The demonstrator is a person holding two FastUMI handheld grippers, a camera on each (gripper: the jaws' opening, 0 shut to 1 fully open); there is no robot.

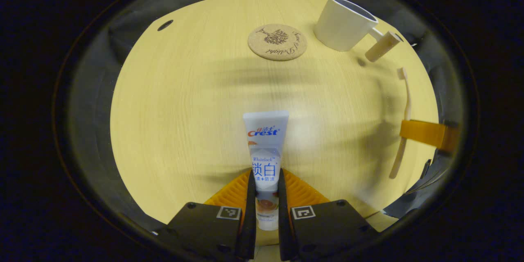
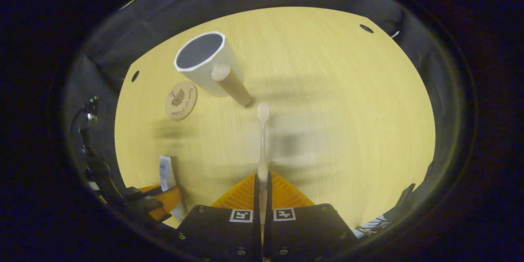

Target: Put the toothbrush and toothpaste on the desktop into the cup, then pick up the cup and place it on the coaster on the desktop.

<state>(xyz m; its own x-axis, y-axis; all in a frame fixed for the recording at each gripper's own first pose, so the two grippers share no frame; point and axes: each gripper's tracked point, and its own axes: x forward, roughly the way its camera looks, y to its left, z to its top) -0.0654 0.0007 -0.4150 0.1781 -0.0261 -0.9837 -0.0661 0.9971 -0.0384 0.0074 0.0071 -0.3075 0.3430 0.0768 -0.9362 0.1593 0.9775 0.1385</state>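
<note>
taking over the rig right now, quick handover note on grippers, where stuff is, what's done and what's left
Left gripper: shut on the toothpaste.
Right gripper: shut on the toothbrush, head pointing forward toward the cup.
Cup: upright on the desktop, nothing in it, wooden handle toward the right gripper.
Coaster: bare, beside the cup.
Done: both items gripped.
Left: drop both into the cup, then set the cup on the coaster.

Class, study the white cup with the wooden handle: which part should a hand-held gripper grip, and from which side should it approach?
Grip the handle, coming from the side it points to. It sticks straight out from the upright cup as a slim round peg, narrow enough for two fingers, and that leaves the open mouth free.
</note>
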